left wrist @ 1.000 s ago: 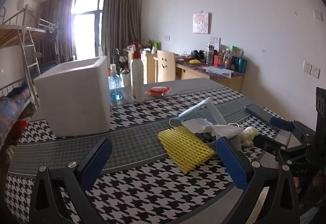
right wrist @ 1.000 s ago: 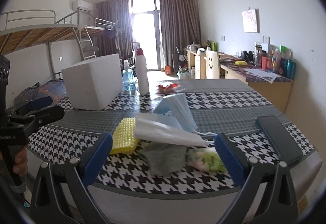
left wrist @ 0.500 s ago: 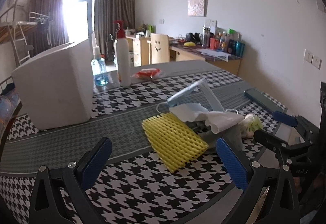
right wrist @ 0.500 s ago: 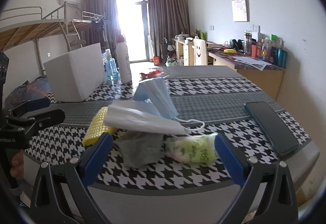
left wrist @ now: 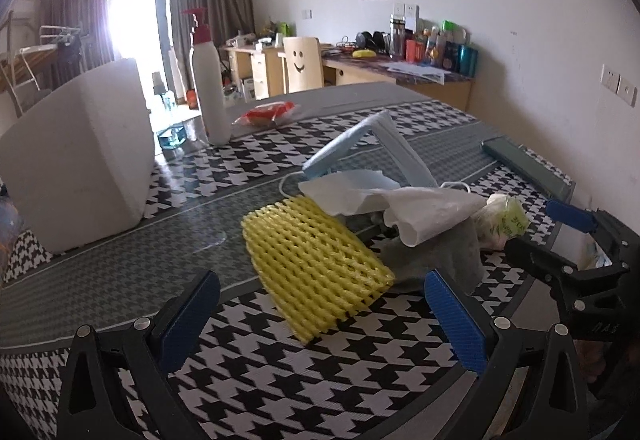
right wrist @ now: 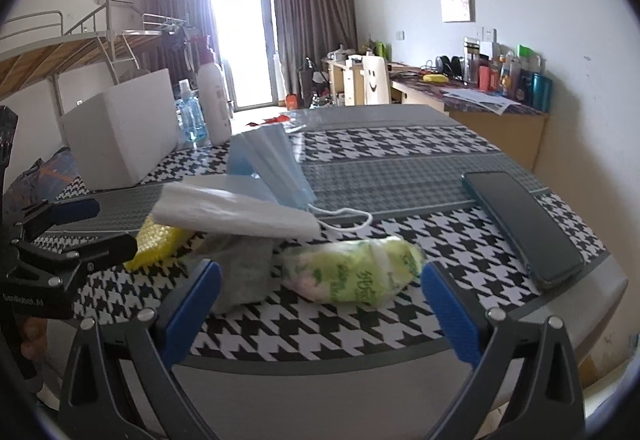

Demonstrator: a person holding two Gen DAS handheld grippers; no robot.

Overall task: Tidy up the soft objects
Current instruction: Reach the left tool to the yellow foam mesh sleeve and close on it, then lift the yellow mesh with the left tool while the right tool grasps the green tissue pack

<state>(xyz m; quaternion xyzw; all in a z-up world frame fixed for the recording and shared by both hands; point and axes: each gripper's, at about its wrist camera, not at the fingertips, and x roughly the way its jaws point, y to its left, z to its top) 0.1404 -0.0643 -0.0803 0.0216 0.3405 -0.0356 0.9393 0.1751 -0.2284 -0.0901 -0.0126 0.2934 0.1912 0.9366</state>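
A heap of soft items sits near the front edge of a houndstooth-covered counter (left wrist: 120, 280): a yellow foam net sleeve (left wrist: 316, 272) lies flat at the heap's left, just beside a grey cloth (right wrist: 244, 268) and a green-printed tissue pack (right wrist: 352, 268), with a white tissue sheet (left wrist: 412, 208) draped over the cloth and blue face masks (right wrist: 272, 164) propped up behind. The left hand-held gripper (left wrist: 320, 320) hangs in front of the foam sleeve with its blue pads spread wide and nothing between them. The right hand-held gripper (right wrist: 316, 304) faces the tissue pack, its pads likewise wide apart and empty, the pack and the cloth lying in the span between them. A dark phone (right wrist: 524, 224) lies to the right of the heap, apart from it. Further back on the counter stand a white foam box (left wrist: 84, 160), a white pump bottle (left wrist: 208, 88) with a red top, a small blue bottle (right wrist: 188, 120) and a red-and-white packet (left wrist: 268, 114). A chair with a smiley face (left wrist: 302, 64) stands beyond the counter
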